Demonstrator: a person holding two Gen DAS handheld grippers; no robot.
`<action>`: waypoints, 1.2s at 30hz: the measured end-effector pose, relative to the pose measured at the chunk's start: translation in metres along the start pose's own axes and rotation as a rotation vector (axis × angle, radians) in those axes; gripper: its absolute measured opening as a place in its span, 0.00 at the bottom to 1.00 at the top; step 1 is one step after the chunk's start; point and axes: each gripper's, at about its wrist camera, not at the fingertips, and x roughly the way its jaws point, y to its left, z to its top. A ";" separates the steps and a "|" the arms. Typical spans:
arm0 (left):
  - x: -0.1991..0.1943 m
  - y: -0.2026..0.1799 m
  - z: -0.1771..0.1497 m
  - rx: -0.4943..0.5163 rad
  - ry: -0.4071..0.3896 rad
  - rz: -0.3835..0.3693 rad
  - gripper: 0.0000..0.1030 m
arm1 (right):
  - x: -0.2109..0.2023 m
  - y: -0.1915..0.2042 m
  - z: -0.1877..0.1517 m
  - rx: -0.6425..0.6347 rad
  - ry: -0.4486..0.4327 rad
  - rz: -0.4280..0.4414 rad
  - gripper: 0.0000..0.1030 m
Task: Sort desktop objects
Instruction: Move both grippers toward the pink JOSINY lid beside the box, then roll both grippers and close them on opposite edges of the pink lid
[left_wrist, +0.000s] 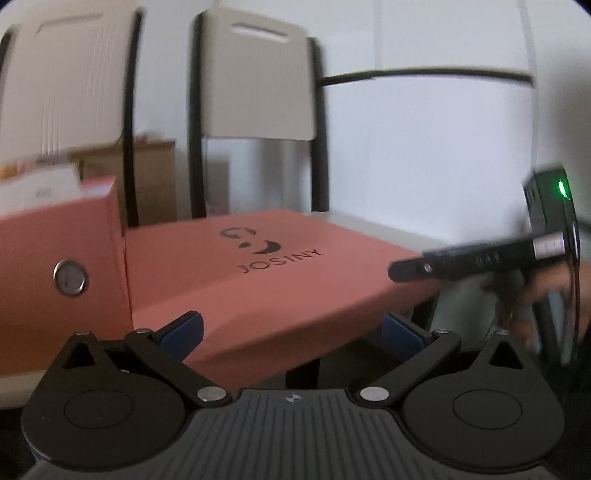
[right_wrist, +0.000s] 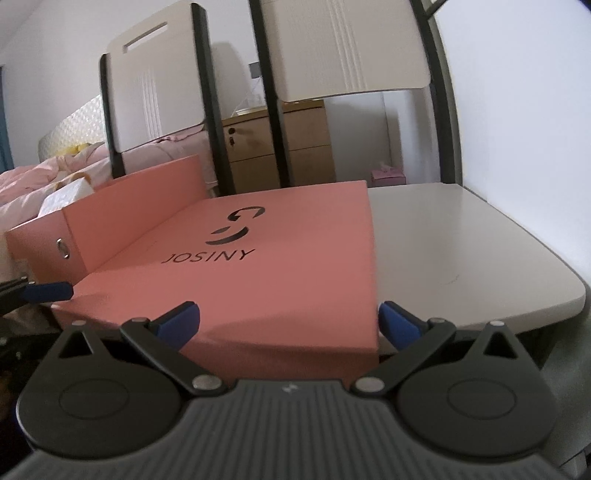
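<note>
Both grippers level at the table's near edge, jaws spread, facing a pink box lid.

The left gripper (left_wrist: 293, 330) and right gripper (right_wrist: 288, 325) each hold their blue fingertips wide apart, gripping nothing. The pink lid (right_wrist: 280, 258), printed JOSINY, lies flat on the pale table (right_wrist: 461, 251), touching the open pink box (left_wrist: 55, 251) to its left. Only the left view shows the right gripper's black body (left_wrist: 480, 260) and the hand (left_wrist: 535, 295) holding it; only the right view shows the bed (right_wrist: 44, 170) and wooden cabinet (right_wrist: 295, 155).
</note>
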 end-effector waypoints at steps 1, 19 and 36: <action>-0.003 -0.001 -0.001 0.015 -0.003 0.018 1.00 | -0.003 0.001 -0.002 0.001 -0.004 0.000 1.00; 0.009 0.046 -0.002 -0.173 0.019 0.212 1.00 | 0.010 -0.006 -0.001 0.081 -0.010 -0.015 1.00; -0.001 0.044 -0.004 -0.216 0.105 0.086 1.00 | -0.029 0.002 -0.025 0.166 -0.071 0.005 1.00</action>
